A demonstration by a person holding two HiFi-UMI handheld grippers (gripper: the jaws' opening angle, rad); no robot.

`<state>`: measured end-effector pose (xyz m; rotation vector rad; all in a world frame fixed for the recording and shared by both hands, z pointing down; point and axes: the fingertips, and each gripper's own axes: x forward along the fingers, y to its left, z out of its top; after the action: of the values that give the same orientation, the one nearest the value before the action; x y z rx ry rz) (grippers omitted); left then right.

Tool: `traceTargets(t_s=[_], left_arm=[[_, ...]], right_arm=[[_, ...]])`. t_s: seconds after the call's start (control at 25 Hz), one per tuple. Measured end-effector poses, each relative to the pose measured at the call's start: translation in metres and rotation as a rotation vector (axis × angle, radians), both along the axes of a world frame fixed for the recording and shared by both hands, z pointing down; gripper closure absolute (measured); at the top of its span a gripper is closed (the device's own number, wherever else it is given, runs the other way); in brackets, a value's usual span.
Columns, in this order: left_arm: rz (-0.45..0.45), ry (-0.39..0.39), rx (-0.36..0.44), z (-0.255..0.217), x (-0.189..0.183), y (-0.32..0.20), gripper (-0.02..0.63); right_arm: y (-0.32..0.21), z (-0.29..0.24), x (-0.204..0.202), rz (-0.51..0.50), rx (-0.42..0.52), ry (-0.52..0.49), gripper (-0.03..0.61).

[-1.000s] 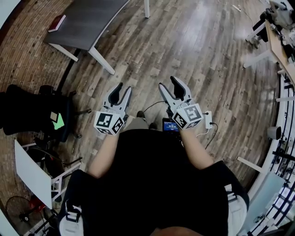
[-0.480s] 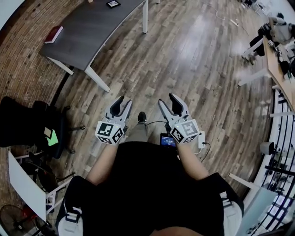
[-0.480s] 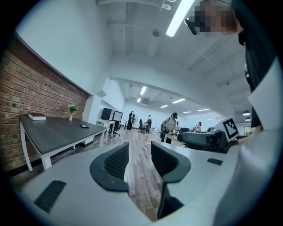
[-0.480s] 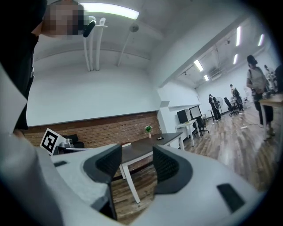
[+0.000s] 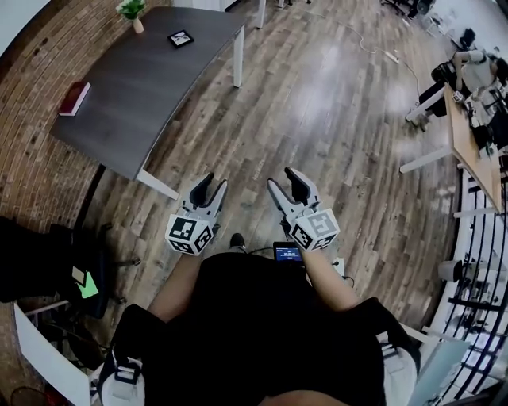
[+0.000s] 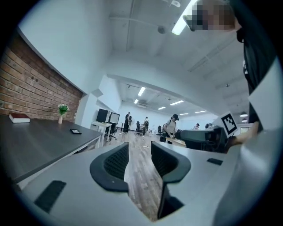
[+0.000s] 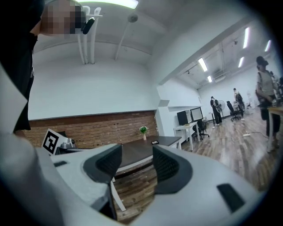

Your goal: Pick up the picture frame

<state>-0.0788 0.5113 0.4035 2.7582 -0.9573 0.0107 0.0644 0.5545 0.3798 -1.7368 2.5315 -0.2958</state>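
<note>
Although the picture frame appears very small in the head view, it can be located on the dark table, near the table's far end and just beside the potted plant at the far corner. The frame's content is too small to read. A red book lies at the table's left edge, well apart from the frame. The table's far corner runs up to the picture border.

The left gripper is held off the table's near right corner, well apart from it. Its jaws stand moderately apart with only floor visible between them. The right gripper sits further right of the table, with its jaws parted by a similar gap and holding nothing. The table is seen through that gap at a distance.

Bare wood floor lies between the table's near edge and both grippers. The person's dark clothing hides the floor on the near side of the grippers.
</note>
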Motion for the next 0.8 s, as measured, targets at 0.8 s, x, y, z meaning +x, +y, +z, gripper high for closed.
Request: traceTargets(t_s=[0.8], left_arm=[[-0.102, -0.043, -0.031, 0.031, 0.214, -0.237, 0.472]], right_arm=[[-0.245, 0.013, 0.202, -0.103, 0.02, -0.058, 0.36]])
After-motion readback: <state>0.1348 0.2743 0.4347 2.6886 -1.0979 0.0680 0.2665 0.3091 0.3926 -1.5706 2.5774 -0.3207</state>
